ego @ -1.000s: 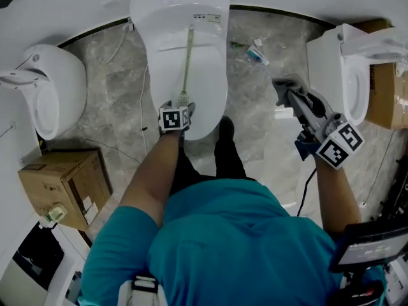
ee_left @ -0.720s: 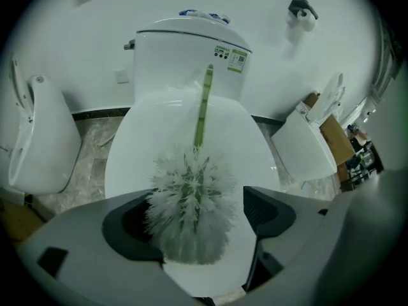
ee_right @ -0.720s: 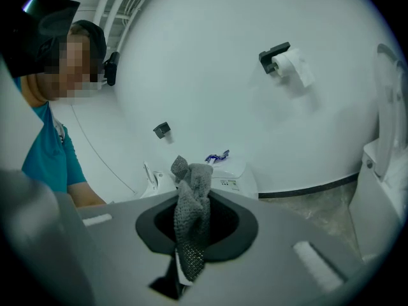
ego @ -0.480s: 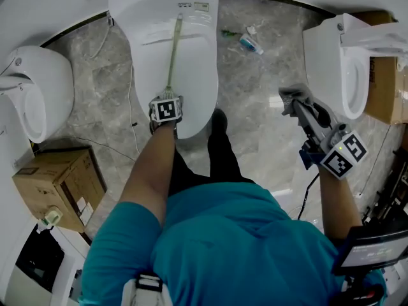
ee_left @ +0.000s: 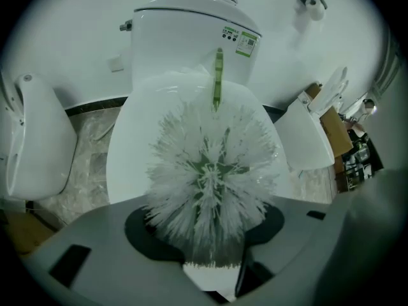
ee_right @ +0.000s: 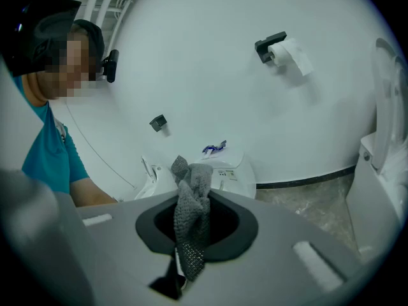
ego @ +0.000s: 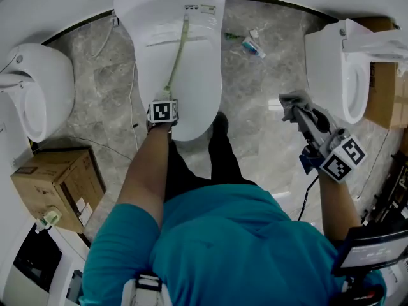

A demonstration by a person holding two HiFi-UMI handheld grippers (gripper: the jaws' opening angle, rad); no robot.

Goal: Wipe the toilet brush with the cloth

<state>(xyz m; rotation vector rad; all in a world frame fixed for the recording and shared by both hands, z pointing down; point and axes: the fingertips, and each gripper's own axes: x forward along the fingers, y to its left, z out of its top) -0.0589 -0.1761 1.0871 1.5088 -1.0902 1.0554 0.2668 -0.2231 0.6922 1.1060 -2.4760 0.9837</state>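
Note:
The toilet brush (ego: 179,48), with a pale green handle and white bristles, lies along the closed lid of the middle toilet (ego: 201,75). My left gripper (ego: 166,99) points steeply down at its bristle end. In the left gripper view the bristle head (ee_left: 210,171) fills the gap; the jaws of my left gripper (ee_left: 213,263) have just been closing and pinch its lower bristles. Off to the right, over the floor, my right gripper (ego: 293,109) is shut on a crumpled grey cloth (ego: 288,99). That cloth (ee_right: 191,212) hangs between the jaws of the right gripper (ee_right: 183,260).
A second toilet (ego: 331,62) stands at the right, another white fixture (ego: 38,88) at the left. Cardboard boxes sit at lower left (ego: 57,177) and far right (ego: 386,94). Small litter (ego: 253,45) lies on the marble floor. A toilet roll (ee_right: 290,53) hangs on the wall.
My left gripper has sunk onto the brush's bristle end. The right gripper, still holding the cloth, has dropped a little. The brush stays on the lid.

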